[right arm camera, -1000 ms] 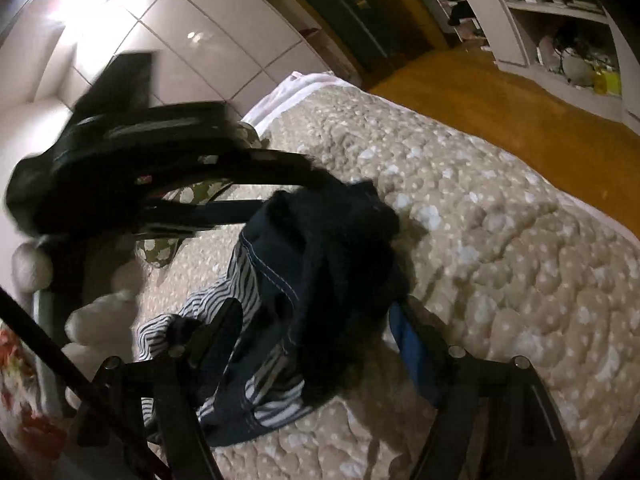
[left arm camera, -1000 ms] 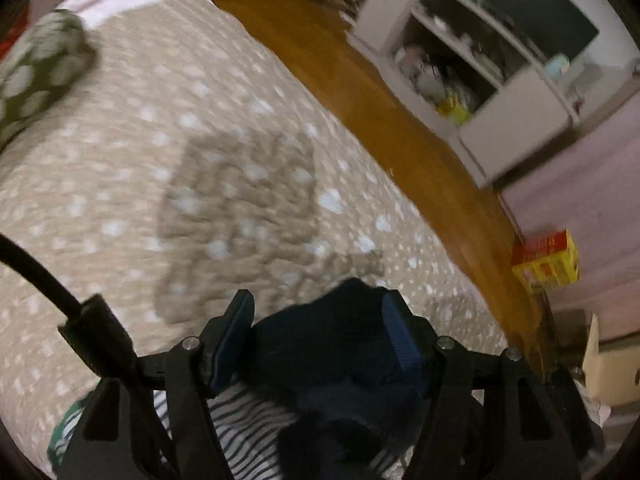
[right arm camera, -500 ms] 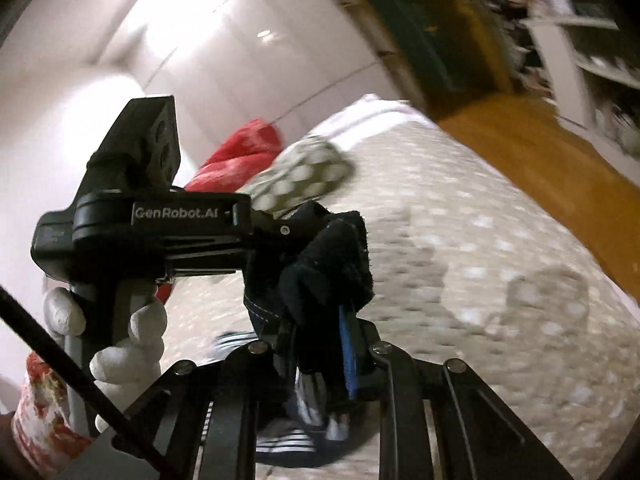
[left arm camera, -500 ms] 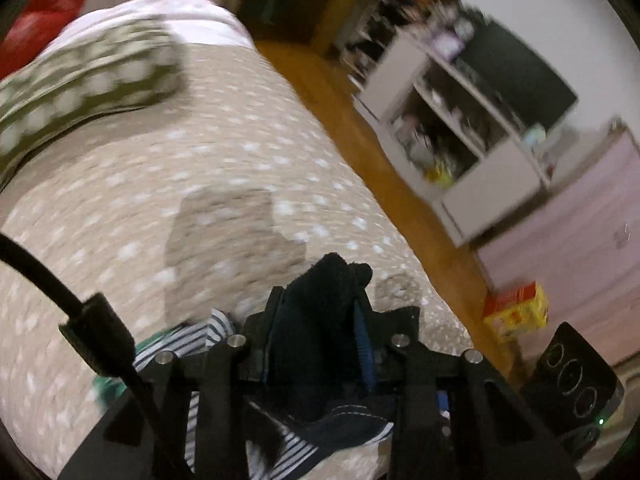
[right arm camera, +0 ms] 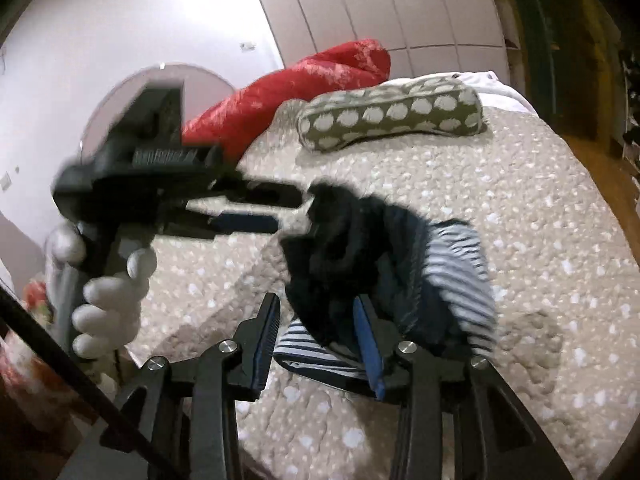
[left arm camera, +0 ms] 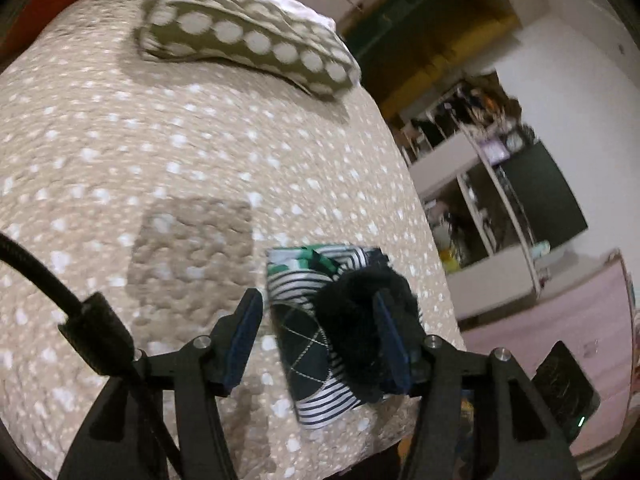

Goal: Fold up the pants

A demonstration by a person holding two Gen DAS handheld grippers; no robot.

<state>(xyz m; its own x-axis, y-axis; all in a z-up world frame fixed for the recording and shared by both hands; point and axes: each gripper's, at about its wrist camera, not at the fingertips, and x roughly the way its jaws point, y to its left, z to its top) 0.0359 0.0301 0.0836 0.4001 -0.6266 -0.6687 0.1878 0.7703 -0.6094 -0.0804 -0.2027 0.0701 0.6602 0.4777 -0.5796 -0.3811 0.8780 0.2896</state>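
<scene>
Both claws tilted down, over pants (right arm camera: 360, 248)

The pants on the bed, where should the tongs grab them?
Probably the dark fuzzy bunch standing up on top of the pants. It sticks up above the bed, so come from above, one pad on each side. The flat striped part offers less to pinch.

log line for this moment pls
left gripper: jaws just opening, dark pants between, unclamped | right gripper: same | dark pants: bunched on dotted bedspread
</scene>
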